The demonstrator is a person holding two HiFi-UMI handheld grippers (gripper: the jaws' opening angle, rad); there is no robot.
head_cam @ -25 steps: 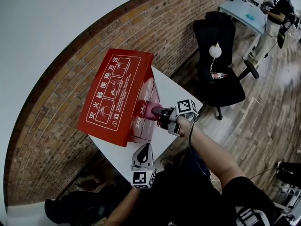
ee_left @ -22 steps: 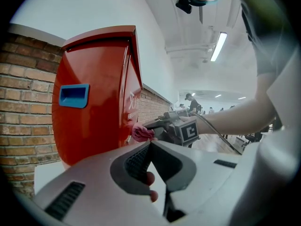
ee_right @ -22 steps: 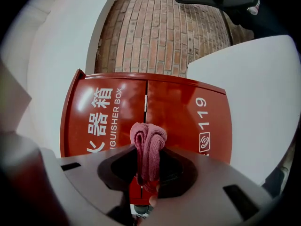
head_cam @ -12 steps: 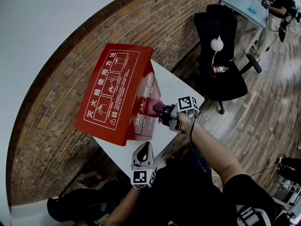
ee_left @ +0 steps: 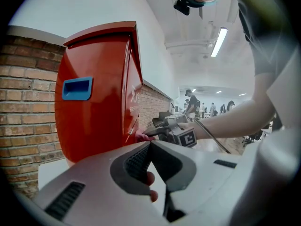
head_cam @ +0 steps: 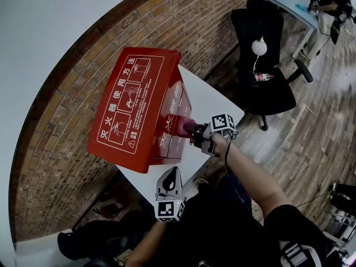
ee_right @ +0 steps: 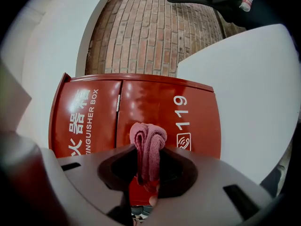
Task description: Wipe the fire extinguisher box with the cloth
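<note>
A red fire extinguisher box (head_cam: 139,107) with white print stands on a white table (head_cam: 214,102) against the brick wall. My right gripper (head_cam: 192,131) is shut on a folded pink cloth (head_cam: 181,125), which presses against the box's front doors near the "119" print (ee_right: 181,113). The right gripper view shows that pink cloth (ee_right: 148,147) pinched between the jaws right at the red box (ee_right: 94,117). My left gripper (head_cam: 169,183) hangs low at the table's near edge, its jaws together with nothing between them. In the left gripper view the red box (ee_left: 101,93) stands ahead at left.
A black office chair (head_cam: 261,54) with a bottle on its seat stands beyond the table to the right. A brick wall (head_cam: 72,77) runs behind the box. A person stands at a blue desk (head_cam: 292,7) at far top right. The floor is wood.
The right gripper with the cloth has shifted slightly across the box's front. The left gripper has barely moved.
</note>
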